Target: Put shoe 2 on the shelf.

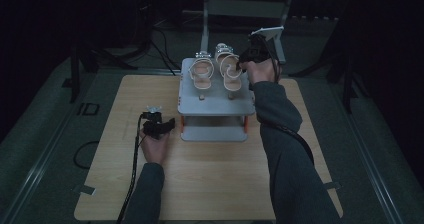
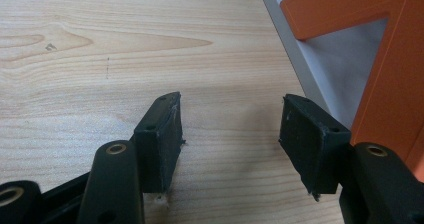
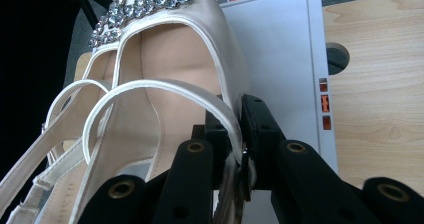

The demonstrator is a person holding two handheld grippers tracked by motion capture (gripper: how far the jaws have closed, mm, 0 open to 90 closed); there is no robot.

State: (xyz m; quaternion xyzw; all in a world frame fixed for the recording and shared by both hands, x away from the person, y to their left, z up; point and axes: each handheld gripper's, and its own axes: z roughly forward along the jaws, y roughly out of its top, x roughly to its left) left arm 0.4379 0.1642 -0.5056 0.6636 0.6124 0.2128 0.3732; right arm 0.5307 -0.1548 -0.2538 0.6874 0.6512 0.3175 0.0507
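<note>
Two cream strappy sandals stand side by side on top of a grey two-tier rack [image 1: 215, 104]. My right gripper [image 1: 243, 62] is at the back right of the rack, shut on a thin strap of the right sandal [image 1: 231, 75]. In the right gripper view the strap [image 3: 227, 115] is pinched between the pads of my right gripper [image 3: 235, 129], near the rhinestone trim [image 3: 145, 4] of the right sandal [image 3: 170, 59]. The left sandal [image 1: 201, 74] is untouched. My left gripper [image 1: 171, 124] rests low by the rack's left front corner. The left gripper [image 2: 230, 129] is open over bare wood.
The rack's orange post [image 2: 390, 84] and lower grey shelf [image 2: 300, 49] stand just right of my left jaws. The wooden table [image 1: 210, 184] has free room in front of the rack and at its left. A white stand [image 1: 245, 9] and cables lie beyond the table.
</note>
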